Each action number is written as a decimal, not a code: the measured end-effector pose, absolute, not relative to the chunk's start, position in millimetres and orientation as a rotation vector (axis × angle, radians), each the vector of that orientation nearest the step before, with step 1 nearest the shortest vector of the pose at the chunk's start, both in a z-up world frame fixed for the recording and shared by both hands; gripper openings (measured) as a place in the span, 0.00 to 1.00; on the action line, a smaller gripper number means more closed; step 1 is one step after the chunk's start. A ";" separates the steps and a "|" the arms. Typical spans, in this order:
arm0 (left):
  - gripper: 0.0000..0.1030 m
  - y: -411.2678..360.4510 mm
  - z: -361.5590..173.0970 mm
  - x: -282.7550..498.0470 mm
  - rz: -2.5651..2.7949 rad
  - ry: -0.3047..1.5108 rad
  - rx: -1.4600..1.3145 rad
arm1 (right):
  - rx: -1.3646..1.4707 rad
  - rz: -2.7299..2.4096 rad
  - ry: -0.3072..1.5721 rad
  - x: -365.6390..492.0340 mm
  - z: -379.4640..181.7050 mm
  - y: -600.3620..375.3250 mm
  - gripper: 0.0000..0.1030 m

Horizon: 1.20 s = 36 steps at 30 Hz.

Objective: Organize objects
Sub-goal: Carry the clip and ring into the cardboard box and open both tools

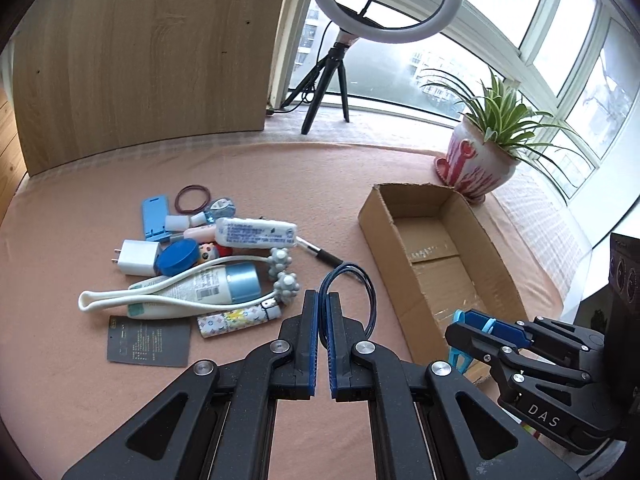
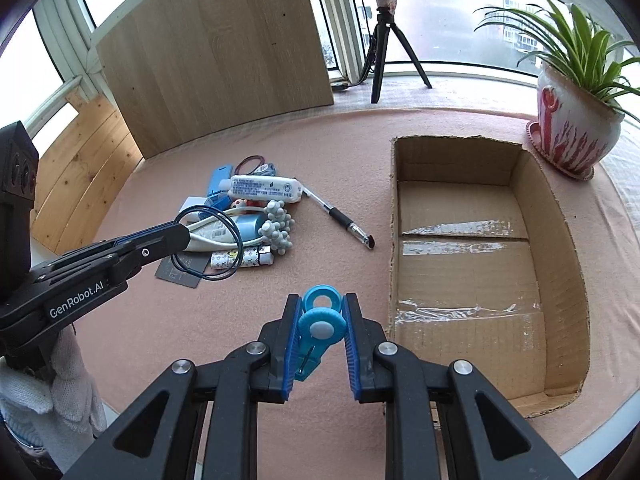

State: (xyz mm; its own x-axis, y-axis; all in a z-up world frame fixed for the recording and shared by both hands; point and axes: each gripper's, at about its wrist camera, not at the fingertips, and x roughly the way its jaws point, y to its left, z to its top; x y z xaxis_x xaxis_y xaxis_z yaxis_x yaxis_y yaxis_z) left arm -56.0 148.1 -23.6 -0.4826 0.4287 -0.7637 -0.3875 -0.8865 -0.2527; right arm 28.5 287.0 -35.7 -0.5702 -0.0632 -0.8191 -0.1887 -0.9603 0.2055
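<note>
My left gripper [image 1: 323, 294] is shut on a thin dark blue hair band [image 1: 374, 300], which hangs in a loop from the fingertips above the pink cloth. The right wrist view shows that gripper [image 2: 186, 234] at the left with the hair band [image 2: 240, 240] over the pile. My right gripper [image 2: 322, 298] is shut on a light blue plastic clip [image 2: 322, 326], held off the cloth just left of the cardboard box [image 2: 394, 240]. In the left wrist view the right gripper [image 1: 460, 324] and clip [image 1: 456, 360] hover at the near corner of the box [image 1: 372, 216], which holds nothing.
A pile [image 1: 208, 264] lies left of the box: white tubes, charger, blue cap, knobbed massager, lighter, grey card. A black pen [image 2: 348, 224] points toward the box. A potted plant [image 1: 476, 164], ring-light tripod [image 1: 332, 80] and wooden board [image 1: 152, 60] stand behind. A gloved hand [image 2: 60, 380] holds the left gripper.
</note>
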 end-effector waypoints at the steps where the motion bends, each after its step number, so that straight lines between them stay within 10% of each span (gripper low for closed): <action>1: 0.03 157.7 -19.6 -53.0 2.347 -0.055 -1.222 | -1.403 2.682 0.417 31.8 -34.4 292.9 0.18; 22: 0.06 313.8 -50.6 -68.8 2.183 0.121 -1.229 | -1.327 2.495 0.461 71.6 -54.3 398.5 0.18; 24: 0.38 314.1 -52.4 -69.6 2.204 0.119 -1.236 | -1.334 2.511 0.477 70.3 -54.8 401.4 0.30; 26: 0.49 310.2 -50.9 -70.8 2.240 0.112 -1.222 | -1.354 2.520 0.469 69.0 -56.1 400.6 0.73; 36: 0.49 264.9 -47.5 -79.0 2.313 0.055 -1.241 | -1.347 2.531 0.432 62.7 -57.3 389.8 0.76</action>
